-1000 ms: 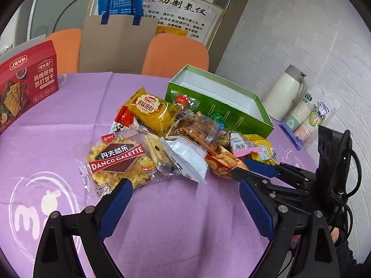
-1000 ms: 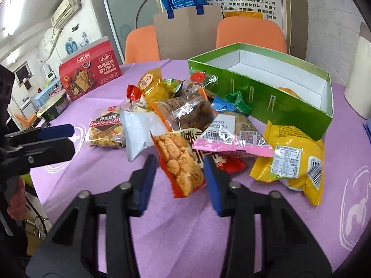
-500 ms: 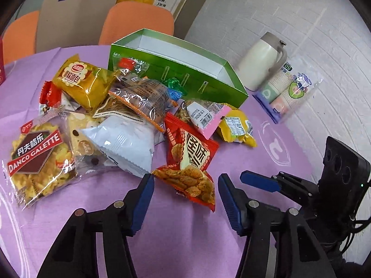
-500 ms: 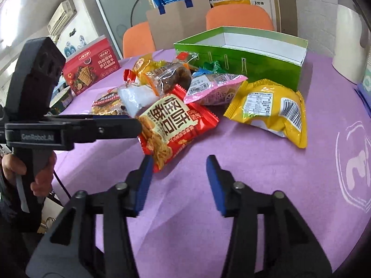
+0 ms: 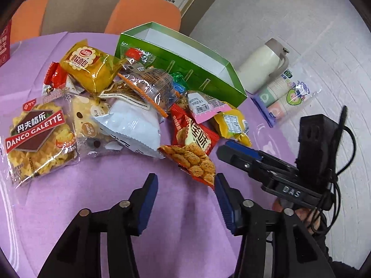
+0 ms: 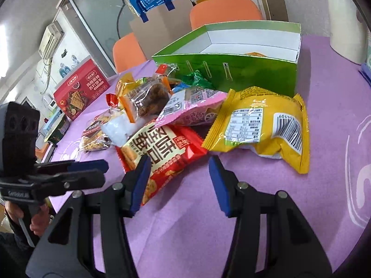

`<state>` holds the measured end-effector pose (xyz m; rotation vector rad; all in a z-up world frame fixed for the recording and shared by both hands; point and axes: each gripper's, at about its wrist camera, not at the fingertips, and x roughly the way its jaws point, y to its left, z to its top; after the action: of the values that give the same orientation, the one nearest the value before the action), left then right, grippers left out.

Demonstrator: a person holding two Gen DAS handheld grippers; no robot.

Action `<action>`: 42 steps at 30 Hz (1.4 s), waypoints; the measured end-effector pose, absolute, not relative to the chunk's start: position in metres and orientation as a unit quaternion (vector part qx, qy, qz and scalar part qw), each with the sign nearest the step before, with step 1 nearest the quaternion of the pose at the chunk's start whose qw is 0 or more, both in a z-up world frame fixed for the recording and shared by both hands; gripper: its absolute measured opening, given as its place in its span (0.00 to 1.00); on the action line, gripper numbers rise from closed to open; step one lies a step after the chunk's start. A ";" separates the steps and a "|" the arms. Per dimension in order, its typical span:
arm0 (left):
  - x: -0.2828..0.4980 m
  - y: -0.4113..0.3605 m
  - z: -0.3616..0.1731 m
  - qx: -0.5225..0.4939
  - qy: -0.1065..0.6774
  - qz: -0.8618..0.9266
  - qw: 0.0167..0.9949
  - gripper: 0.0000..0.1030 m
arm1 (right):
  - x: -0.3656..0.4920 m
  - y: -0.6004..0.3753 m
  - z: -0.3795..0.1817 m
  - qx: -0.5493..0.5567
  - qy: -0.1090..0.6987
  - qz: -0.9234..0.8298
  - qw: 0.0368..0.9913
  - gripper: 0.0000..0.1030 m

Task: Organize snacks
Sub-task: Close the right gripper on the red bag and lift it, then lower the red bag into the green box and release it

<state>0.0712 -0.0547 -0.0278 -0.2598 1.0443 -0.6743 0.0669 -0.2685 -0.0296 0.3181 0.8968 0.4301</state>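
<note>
- Left wrist view: the left gripper (image 5: 185,197) hangs over the purple tablecloth (image 5: 97,185), jaws apart and gripping nothing; they have just been closing partway. The near corner of the red snack packet (image 5: 192,143) reaches right up to its right fingertip.
- Beyond it lies the snack heap: a Danco Galette pack (image 5: 37,139) at left, a white pouch (image 5: 134,125) in the middle, a yellow bread pack (image 5: 90,64) farther off.
- An open green box (image 5: 180,69) stands at the heap's far side, a white flask (image 5: 264,64) to its right.
- Right wrist view: the right gripper (image 6: 177,183) has its jaws apart after widening; the red snack packet (image 6: 160,148) lies by the left finger, unpinched.
- A yellow packet (image 6: 259,125) rests right of it, before the green box (image 6: 231,74).
</note>
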 end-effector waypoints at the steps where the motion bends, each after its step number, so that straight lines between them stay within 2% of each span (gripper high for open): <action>1: 0.072 -0.057 -0.028 -0.124 0.488 -0.314 0.805 0.58 | 0.072 -0.269 -0.032 0.153 0.432 0.203 0.865 0.52; 8: 0.094 -0.073 -0.047 -0.150 0.499 -0.295 0.801 0.58 | 0.096 -0.274 -0.041 0.172 0.435 0.196 0.862 0.52; 9: 0.096 -0.073 -0.049 -0.150 0.506 -0.298 0.795 0.57 | 0.095 -0.272 -0.042 0.176 0.435 0.205 0.859 0.50; 10: 0.097 -0.072 -0.051 -0.150 0.508 -0.299 0.794 0.56 | 0.093 -0.270 -0.042 0.174 0.439 0.216 0.855 0.43; 11: 0.097 -0.071 -0.053 -0.152 0.510 -0.304 0.790 0.51 | 0.090 -0.268 -0.040 0.168 0.441 0.226 0.852 0.42; 13: 0.099 -0.070 -0.054 -0.154 0.512 -0.300 0.790 0.50 | 0.083 -0.263 -0.037 0.150 0.441 0.230 0.854 0.41; 19: 0.104 -0.066 -0.058 -0.162 0.512 -0.290 0.792 0.50 | 0.088 -0.257 -0.038 0.144 0.444 0.236 0.852 0.41; 22: 0.099 -0.064 -0.055 -0.152 0.511 -0.284 0.797 0.50 | 0.091 -0.255 -0.042 0.149 0.448 0.242 0.848 0.45; 26: 0.091 -0.059 -0.055 -0.150 0.511 -0.288 0.796 0.50 | 0.087 -0.252 -0.046 0.146 0.450 0.249 0.845 0.46; 28: 0.093 -0.060 -0.056 -0.148 0.507 -0.291 0.798 0.46 | 0.087 -0.250 -0.046 0.145 0.448 0.247 0.847 0.46; 29: 0.095 -0.061 -0.057 -0.153 0.510 -0.298 0.792 0.37 | 0.088 -0.249 -0.046 0.144 0.447 0.247 0.847 0.46; 32: 0.096 -0.066 -0.055 -0.142 0.509 -0.302 0.793 0.33 | 0.084 -0.244 -0.044 0.135 0.444 0.236 0.853 0.38; 33: 0.094 -0.066 -0.052 -0.140 0.507 -0.302 0.795 0.31 | 0.080 -0.244 -0.041 0.136 0.440 0.235 0.856 0.32; 34: 0.090 -0.064 -0.048 -0.137 0.502 -0.303 0.798 0.29 | 0.075 -0.246 -0.037 0.136 0.433 0.230 0.861 0.22; 42: 0.083 -0.064 0.018 -0.126 0.435 -0.359 0.816 0.28 | 0.046 -0.261 0.027 0.138 0.348 0.223 0.900 0.19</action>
<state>0.0827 -0.0645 0.0180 -0.2682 0.9266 -0.7647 0.0457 -0.2610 0.0266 0.2857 0.7212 0.4625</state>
